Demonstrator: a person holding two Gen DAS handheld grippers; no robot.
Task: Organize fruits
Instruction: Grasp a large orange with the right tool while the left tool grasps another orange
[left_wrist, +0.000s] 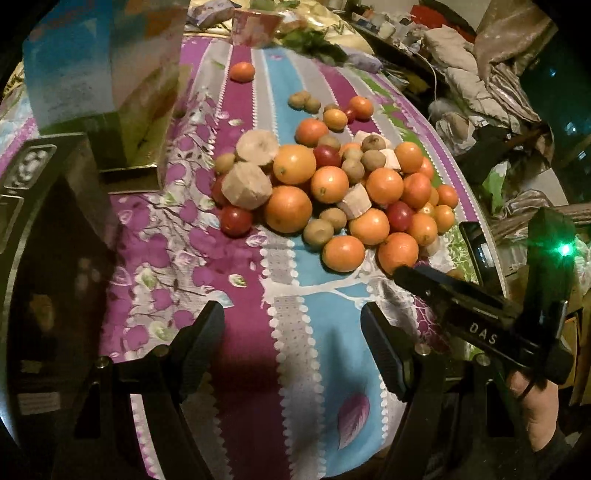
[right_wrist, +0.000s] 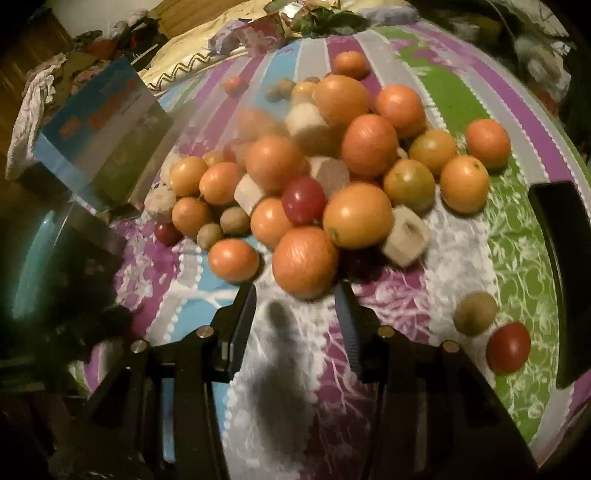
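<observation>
Oranges (right_wrist: 305, 261) orange; bedsheet (left_wrist: 240, 369) purple, blue, grey stripes, floral.

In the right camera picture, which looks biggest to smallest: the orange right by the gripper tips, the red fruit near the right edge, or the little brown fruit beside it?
1. Orange, though it is nearest the camera.
2. Red fruit.
3. Brown fruit, only slightly smaller than the red, so that pair is close.

Both wrist views look steeply down, sharing the fruit pile (left_wrist: 332, 184); the right, blurrier, seems nearer.
</observation>
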